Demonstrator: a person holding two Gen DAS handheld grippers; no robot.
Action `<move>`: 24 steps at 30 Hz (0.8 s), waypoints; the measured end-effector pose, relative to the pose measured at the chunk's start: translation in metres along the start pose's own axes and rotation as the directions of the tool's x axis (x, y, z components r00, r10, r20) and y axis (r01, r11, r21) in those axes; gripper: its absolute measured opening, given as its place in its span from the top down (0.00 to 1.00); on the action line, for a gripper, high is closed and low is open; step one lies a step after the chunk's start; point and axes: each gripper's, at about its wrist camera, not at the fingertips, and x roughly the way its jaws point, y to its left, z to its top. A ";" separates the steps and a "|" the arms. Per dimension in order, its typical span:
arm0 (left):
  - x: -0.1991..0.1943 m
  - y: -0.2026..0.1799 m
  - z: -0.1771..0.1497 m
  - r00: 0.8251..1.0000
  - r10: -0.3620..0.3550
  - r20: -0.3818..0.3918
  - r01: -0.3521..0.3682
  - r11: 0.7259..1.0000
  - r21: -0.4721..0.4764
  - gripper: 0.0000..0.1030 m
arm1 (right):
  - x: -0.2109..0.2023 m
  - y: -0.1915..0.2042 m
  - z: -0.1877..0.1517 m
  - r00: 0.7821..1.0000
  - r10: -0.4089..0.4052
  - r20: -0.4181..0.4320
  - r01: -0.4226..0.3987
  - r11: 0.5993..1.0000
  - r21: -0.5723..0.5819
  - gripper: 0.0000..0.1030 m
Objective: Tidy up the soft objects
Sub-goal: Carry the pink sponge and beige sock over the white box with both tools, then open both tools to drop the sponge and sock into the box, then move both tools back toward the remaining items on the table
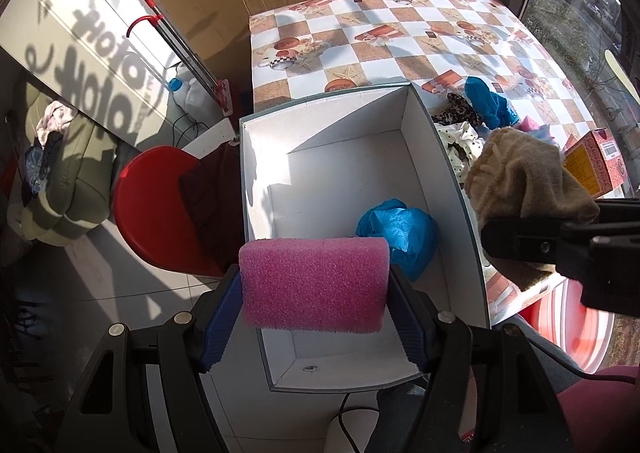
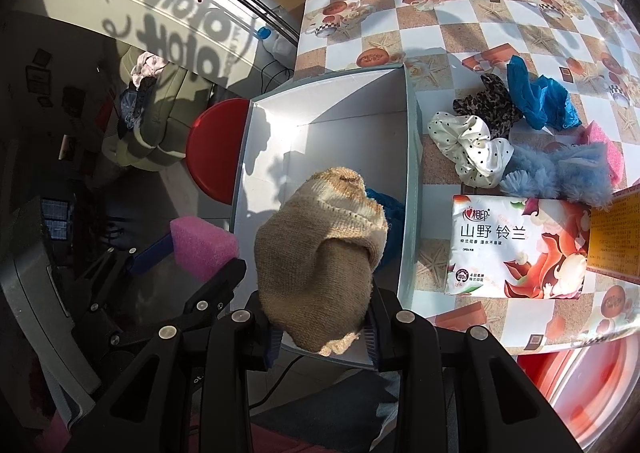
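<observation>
the left gripper [image 1: 316,289] is clamped across a pink foam sponge [image 1: 314,285], its blue pads pressed to the two ends, and holds it over the near edge of the white cardboard box [image 1: 452,189]. the right gripper [image 2: 322,327] is pinched narrow on a tan knitted sock [image 2: 324,257], which hangs bunched above the same box, towards its right wall.

the sorting looks barely under way. only one item lies inside the box, a crumpled blue shoe cover [image 1: 396,233] near the right wall; the rest of the white floor is bare. the two held pieces seem ready to be dropped in next.

left on the checked tablecloth [image 2: 440,13], just right of the box, is a small heap: a white polka-dot scrunchie [image 2: 468,149], a leopard-print scrunchie [image 2: 490,105], a second blue shoe cover [image 2: 536,97], a fluffy blue-grey piece [image 2: 560,173] and another bit of pink foam [image 2: 608,151] behind it. these touch or overlap one another, so picking one cleanly may drag a neighbour.

a pack of tissues [image 2: 516,249] lies near the heap, and an orange carton [image 1: 596,161] stands at the table's right edge; both crowd the reach to the pile. a red stool [image 1: 156,209] stands on the floor left of the box.
</observation>
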 end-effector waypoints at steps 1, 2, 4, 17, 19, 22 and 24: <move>0.003 0.003 0.000 1.000 -0.003 -0.006 0.003 1.000 -0.006 0.29 | 0.002 0.002 0.004 1.000 -0.006 -0.001 0.006 1.000 -0.004 0.66; 0.006 0.003 0.002 1.000 -0.006 -0.012 0.006 1.000 -0.011 0.29 | 0.004 0.005 0.008 1.000 -0.011 -0.001 0.011 1.000 -0.007 0.66; 0.011 0.006 0.004 1.000 -0.010 -0.022 0.010 1.000 -0.022 0.29 | 0.007 0.009 0.017 1.000 -0.023 0.002 0.023 1.000 -0.012 0.66; 0.028 0.009 0.020 0.999 -0.046 -0.029 0.044 0.996 -0.077 0.26 | 0.039 0.038 0.058 0.999 -0.008 -0.035 0.007 0.999 -0.038 0.62; 0.029 0.011 0.019 0.998 -0.053 -0.016 0.051 0.995 -0.091 0.20 | 0.037 0.035 0.061 0.999 0.000 -0.032 -0.001 1.000 -0.029 0.36; 0.027 0.013 0.021 0.996 -0.089 0.017 0.090 0.988 -0.122 0.04 | 0.030 0.027 0.064 1.000 0.006 -0.014 -0.006 1.000 -0.024 0.22; 0.028 0.016 0.023 0.992 -0.126 0.014 0.127 0.980 -0.151 0.00 | 0.023 0.019 0.066 1.000 0.006 -0.007 -0.006 1.000 -0.005 0.02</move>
